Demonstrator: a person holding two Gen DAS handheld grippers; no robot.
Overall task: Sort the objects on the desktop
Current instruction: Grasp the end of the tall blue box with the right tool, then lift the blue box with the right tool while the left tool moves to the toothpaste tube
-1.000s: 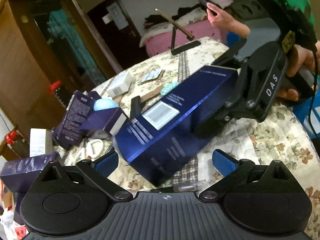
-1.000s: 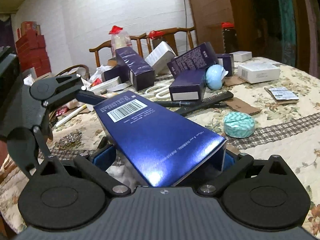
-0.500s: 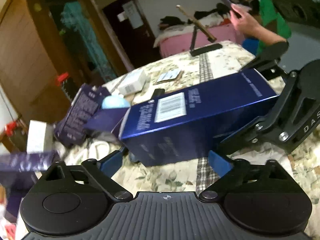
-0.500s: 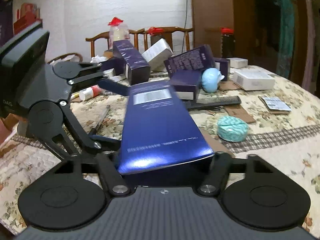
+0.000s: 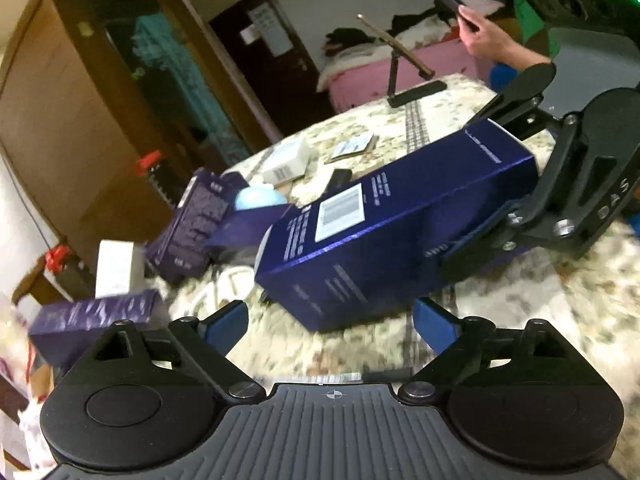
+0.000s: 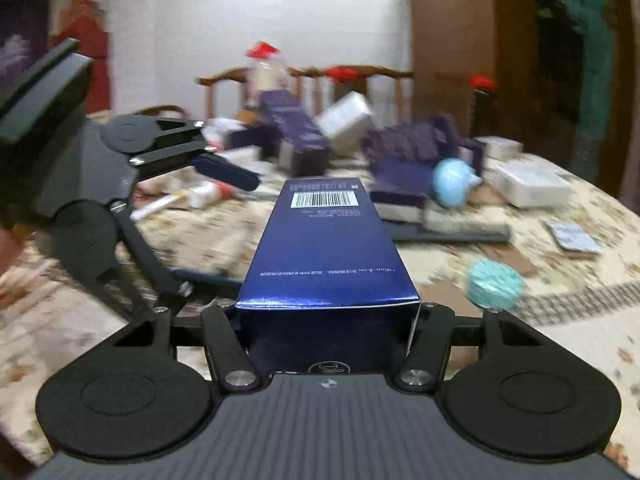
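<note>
Floral cloth covers the round surface of a dim room, where purple boxes, white cartons, a pale blue ball, a comb and a teal round tin lie scattered near the far edge. At centre, a long blue box is clamped at its near end between the fingers of the right gripper, which press its two side walls; the box points away from the camera with its barcode face up, and seen from the left wrist it slants, its far end dipping toward the cloth, though blur leaves it unclear whether that end touches. The left gripper hangs just beside the box with its blue fingers spread wide and grasping nothing. The box looks like thin glossy card, likely light unless a bottle sits inside, and its walls would probably dent under a hard squeeze. Held at one end, its length works as a lever, so it may droop or twist in the grip; the sheen suggests it could also slide between the pads. A steadier hold would be across the narrow sides near the middle, or close to a folded end where the card is stiffest. A person in green sits at the back with a phone.
</note>
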